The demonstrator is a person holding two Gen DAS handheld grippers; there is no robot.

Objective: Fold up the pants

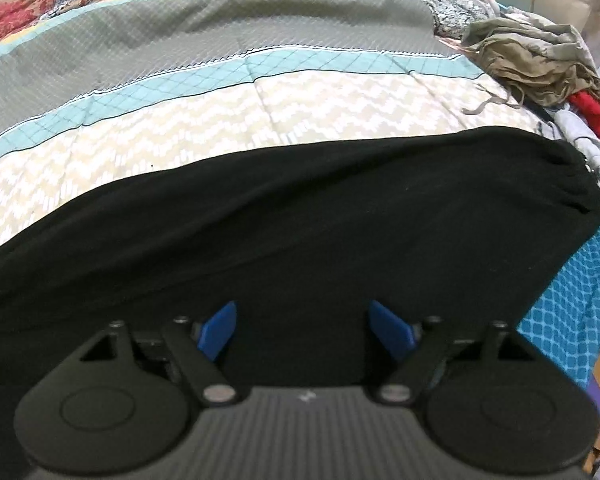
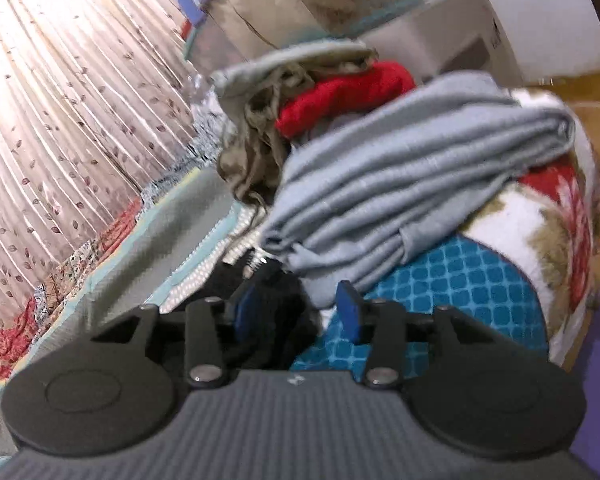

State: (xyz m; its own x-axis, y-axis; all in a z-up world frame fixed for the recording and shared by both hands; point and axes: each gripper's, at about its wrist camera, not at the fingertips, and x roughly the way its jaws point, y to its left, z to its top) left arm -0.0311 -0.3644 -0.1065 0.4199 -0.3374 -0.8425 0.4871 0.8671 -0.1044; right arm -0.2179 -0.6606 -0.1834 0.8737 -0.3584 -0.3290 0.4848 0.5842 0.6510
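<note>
A striped, zigzag-patterned quilted bedspread [image 1: 284, 120] is covered along its near edge by the black, soft knit pants [image 1: 300, 232], laid out flat; they are judged light, limp and easily gathered, best taken at a hem or waistband edge. The left gripper [image 1: 303, 330] is held wide above the cloth with nothing pinched. The right gripper [image 2: 296, 312] is seen part open by the pants' gathered end, where contact cannot be told.
</note>
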